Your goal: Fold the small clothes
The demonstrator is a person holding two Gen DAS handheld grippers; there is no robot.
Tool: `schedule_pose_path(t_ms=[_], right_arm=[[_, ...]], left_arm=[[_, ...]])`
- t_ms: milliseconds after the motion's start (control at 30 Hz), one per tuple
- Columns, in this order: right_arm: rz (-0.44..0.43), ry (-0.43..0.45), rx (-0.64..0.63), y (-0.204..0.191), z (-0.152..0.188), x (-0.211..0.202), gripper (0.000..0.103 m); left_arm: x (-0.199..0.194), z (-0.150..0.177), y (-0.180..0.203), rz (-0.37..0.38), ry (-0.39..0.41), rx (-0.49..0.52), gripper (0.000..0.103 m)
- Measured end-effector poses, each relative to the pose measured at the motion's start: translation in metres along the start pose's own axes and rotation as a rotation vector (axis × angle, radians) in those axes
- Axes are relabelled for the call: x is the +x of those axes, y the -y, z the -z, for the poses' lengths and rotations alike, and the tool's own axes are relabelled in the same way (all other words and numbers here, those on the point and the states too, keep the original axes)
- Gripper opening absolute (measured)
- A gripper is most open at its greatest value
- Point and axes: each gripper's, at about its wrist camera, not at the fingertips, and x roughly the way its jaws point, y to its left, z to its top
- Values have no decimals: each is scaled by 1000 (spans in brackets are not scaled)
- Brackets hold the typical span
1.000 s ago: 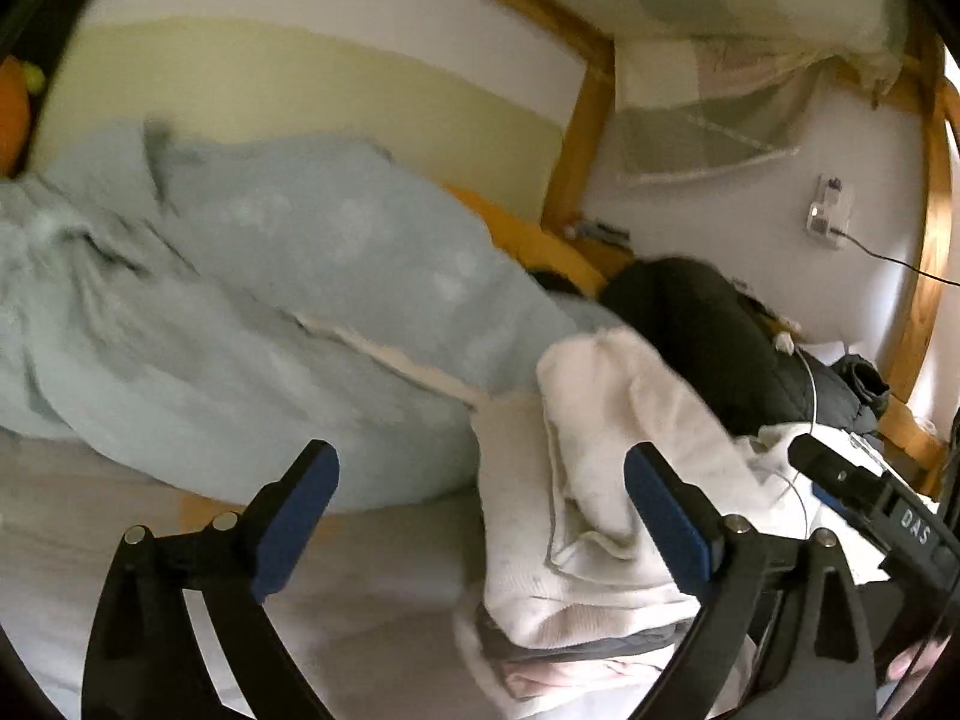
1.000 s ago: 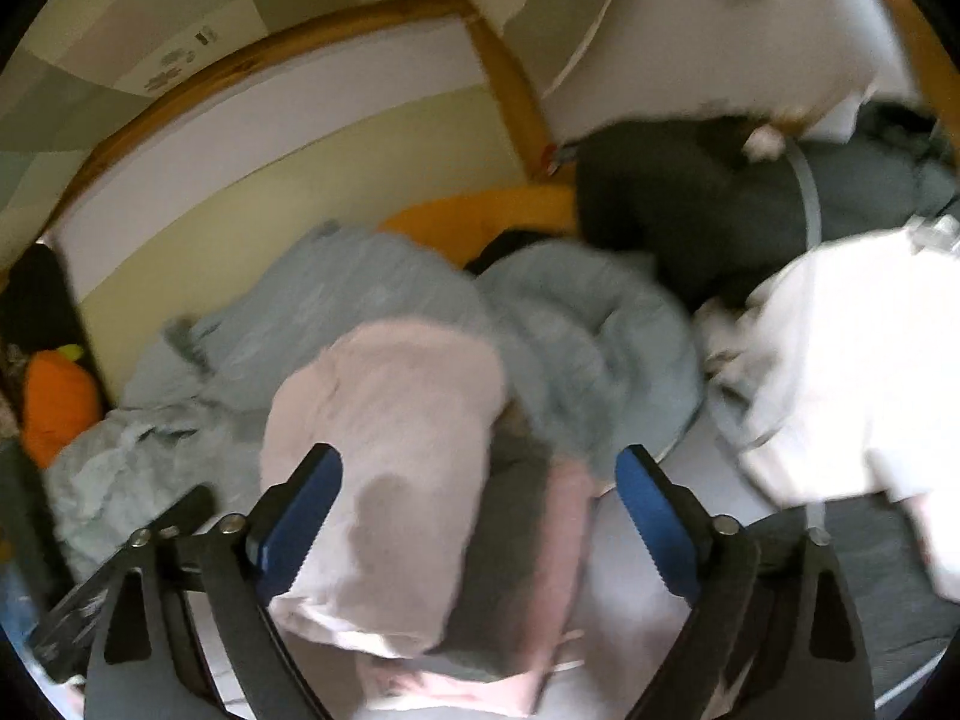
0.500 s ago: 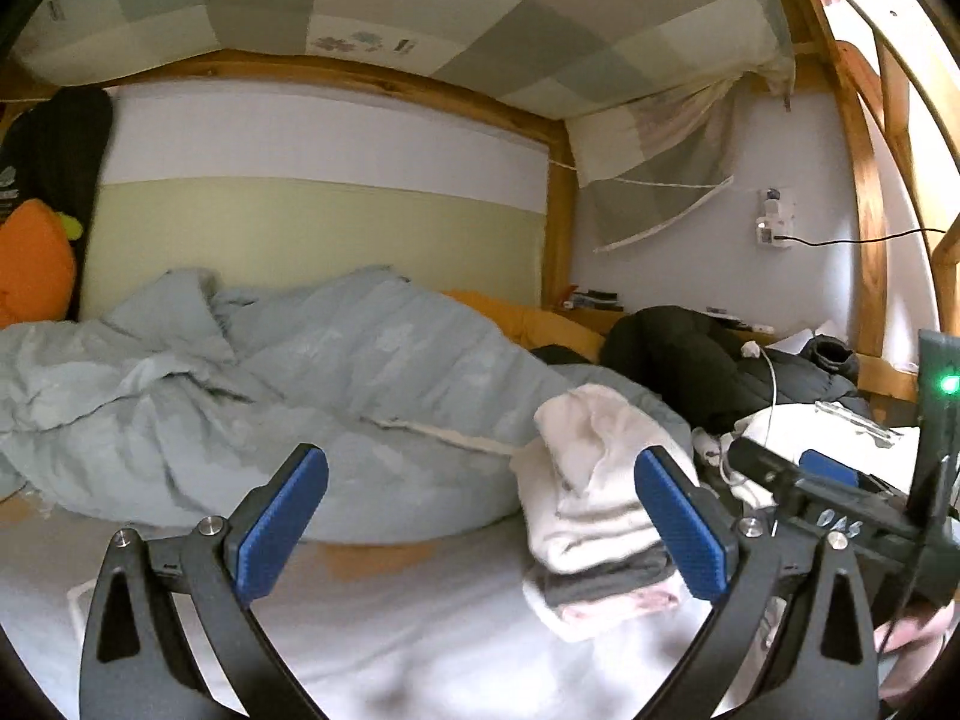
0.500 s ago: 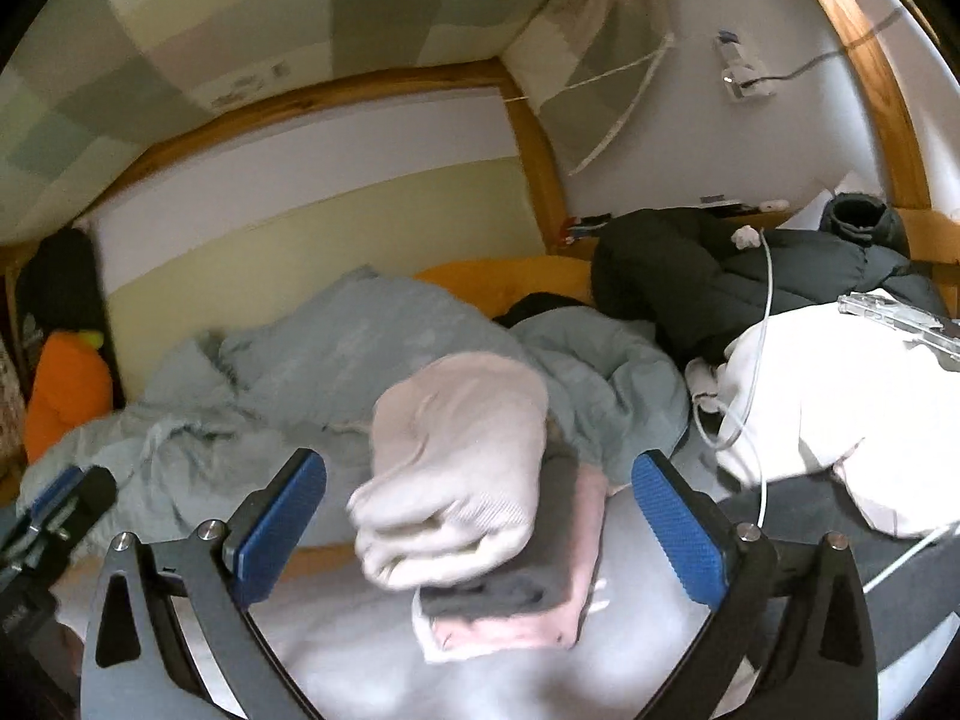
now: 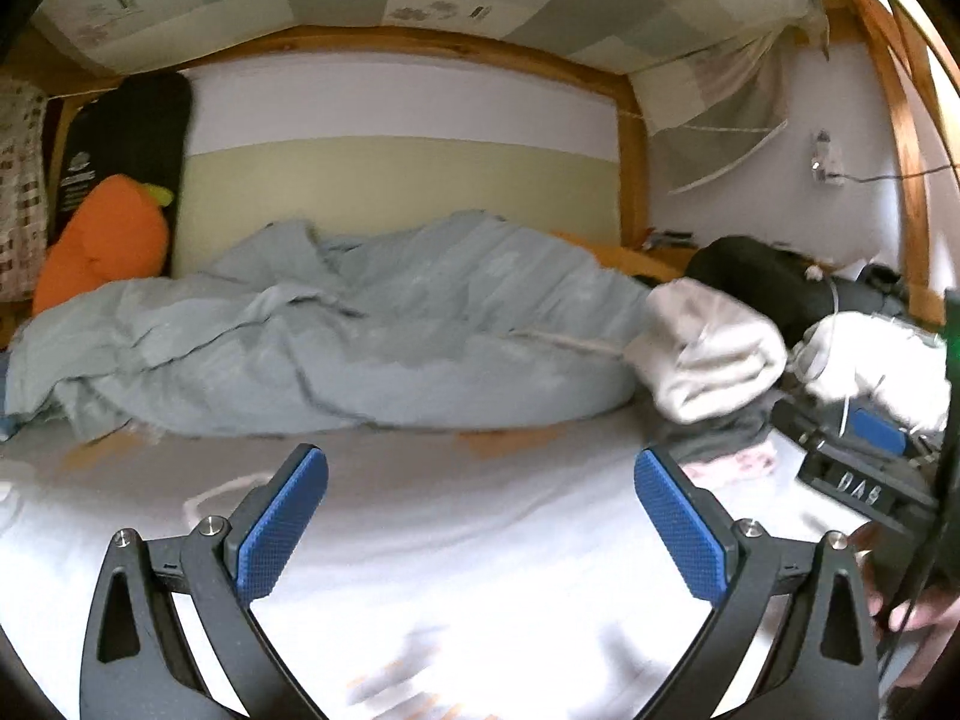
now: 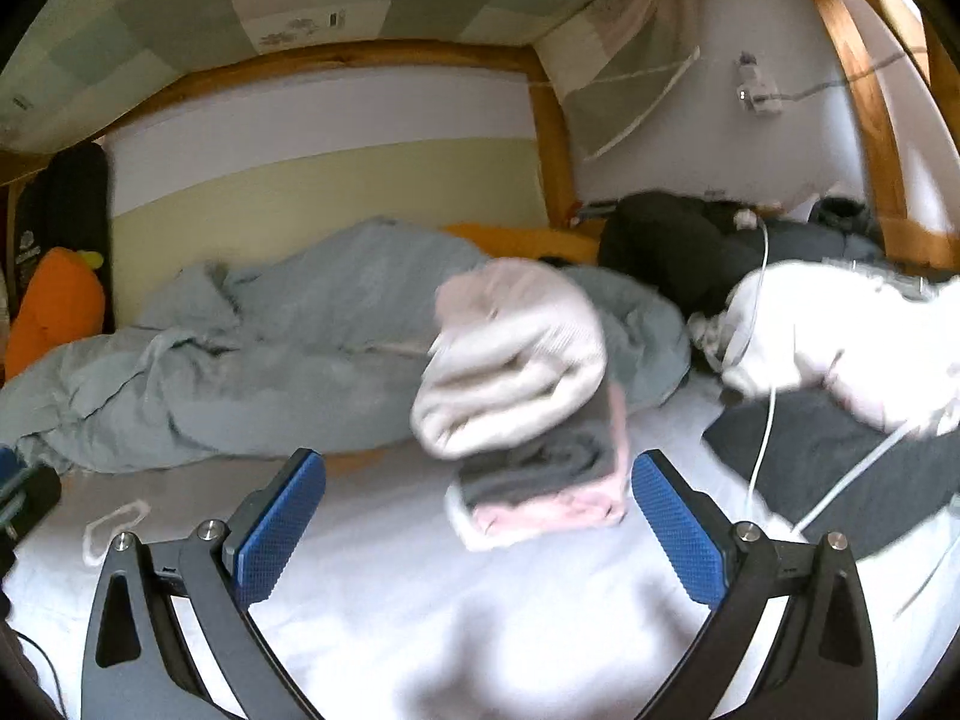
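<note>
Both grippers have drawn back from the stack of folded clothes (image 6: 528, 420), which a second ago filled the right wrist view and now sits further off on the white bed sheet (image 6: 384, 588). The left gripper (image 5: 480, 522) stands with its jaws wide apart and nothing between them, bare sheet ahead. The right gripper (image 6: 477, 519) is likewise spread wide and empty, the stack just beyond its fingertips.

The stack is three layers: a cream knit piece (image 6: 510, 360) on top, a grey one (image 6: 540, 468) under it, a pink one (image 6: 540, 513) at the bottom. It leans against the rumpled blue duvet (image 6: 270, 372). All of it looks soft, light and limp; the bulky cream layer overhangs and would likely slide or unroll if nudged. A safer hold is probably low, pinching the whole stack across its folded edges, not the loose top roll.
</note>
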Motion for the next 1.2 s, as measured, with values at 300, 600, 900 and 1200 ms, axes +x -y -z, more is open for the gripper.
schedule_pose_path(t_ms=[300,600,900,1200], right_arm=[[55,20,-71,-29,47,-14,103],[71,43,-135,-45,57,-27,103],[88,34,-165,-51,58,-29,103],[86,44,-164,-49,57,-29,103]], left_arm=[[1,39,-14,-18,6,-10,102],[-5,43,-16,-26,25,-6,102],[-6,44,-22,-44,28,-25,102],[-11,44,-27,-75,41,-38,102]])
